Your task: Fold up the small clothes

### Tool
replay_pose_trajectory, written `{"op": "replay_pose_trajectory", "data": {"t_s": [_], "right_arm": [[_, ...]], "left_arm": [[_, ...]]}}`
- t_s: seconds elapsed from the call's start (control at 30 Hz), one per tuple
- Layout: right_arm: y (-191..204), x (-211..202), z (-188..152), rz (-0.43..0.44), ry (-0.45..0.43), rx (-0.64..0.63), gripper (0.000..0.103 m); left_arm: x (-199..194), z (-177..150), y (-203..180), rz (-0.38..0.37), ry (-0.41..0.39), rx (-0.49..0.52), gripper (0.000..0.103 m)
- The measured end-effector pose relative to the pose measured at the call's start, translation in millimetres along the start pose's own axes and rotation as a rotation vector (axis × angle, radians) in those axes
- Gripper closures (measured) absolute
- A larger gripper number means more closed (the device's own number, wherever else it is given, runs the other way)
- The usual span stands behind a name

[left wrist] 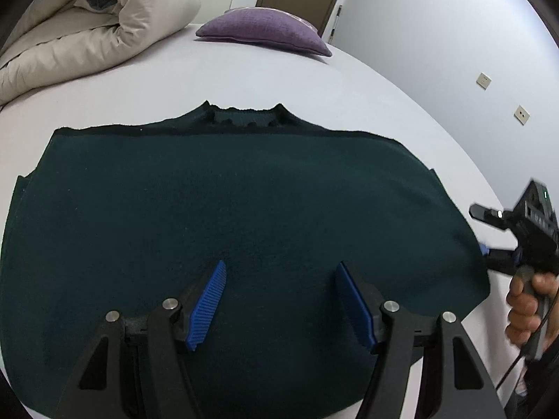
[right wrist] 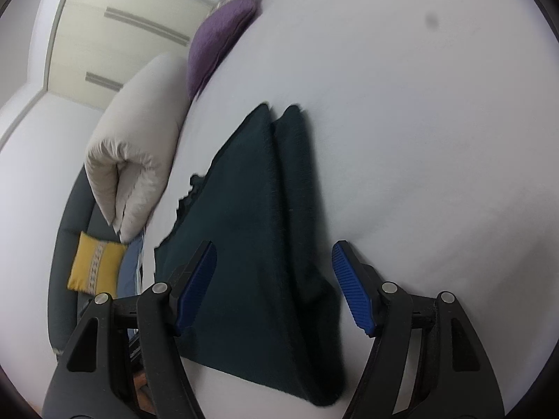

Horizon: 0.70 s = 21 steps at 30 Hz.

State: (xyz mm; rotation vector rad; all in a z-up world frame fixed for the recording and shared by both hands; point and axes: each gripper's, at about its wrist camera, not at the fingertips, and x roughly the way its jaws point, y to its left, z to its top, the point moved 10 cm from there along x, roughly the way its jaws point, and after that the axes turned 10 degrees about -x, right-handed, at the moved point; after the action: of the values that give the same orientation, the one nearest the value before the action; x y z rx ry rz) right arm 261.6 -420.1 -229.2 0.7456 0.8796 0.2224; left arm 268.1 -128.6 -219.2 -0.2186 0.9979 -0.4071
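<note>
A dark green sweater (left wrist: 244, 209) lies flat on the white bed (left wrist: 244, 76), collar toward the far edge where a purple cushion (left wrist: 265, 31) and a rolled beige duvet (left wrist: 87, 28) sit, and its sleeves appear folded in along the sides. The left tongs (left wrist: 279, 300) hang over the sweater's lower middle, their blue pads (left wrist: 208, 307) standing wide apart with nothing pinched between them; the knit only spreads beneath them. In the right wrist view the right tongs (right wrist: 274, 286) are likewise spread wide, poised above the sweater (right wrist: 251, 244) near its side edge; one pad sits over the cloth and the other over bare bed (right wrist: 419, 139), and no fabric is gripped. From the left wrist view, the right tongs (left wrist: 489, 241) appear at the sweater's right edge, held by a hand (left wrist: 527, 310); whether they touch the cloth there I cannot tell.
</note>
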Motion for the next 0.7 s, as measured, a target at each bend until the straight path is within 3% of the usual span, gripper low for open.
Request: {"op": "replay_pose_trajectory", "data": {"t_s": [0.07,0.2,0.47,0.7], "right_arm": [[3,9,2,0.002,0.030,-0.013,0.044],[3,24,0,-0.004,0.096,-0.001,0.069],[11,25,-14,-0.034,0.112,-0.005,0.071],[13,24,-14,-0.118,0.104,-0.050,0.086]], "left_arm": [[3,-4,-2,0.021,0.004,0.035,0.035],[7,-5,1,0.015,0.010,0.034,0.034],[10,-5,1,0.024,0.004,0.036,0.034],[9,-5,2,0.009,0.002,0.027,0.035]]}}
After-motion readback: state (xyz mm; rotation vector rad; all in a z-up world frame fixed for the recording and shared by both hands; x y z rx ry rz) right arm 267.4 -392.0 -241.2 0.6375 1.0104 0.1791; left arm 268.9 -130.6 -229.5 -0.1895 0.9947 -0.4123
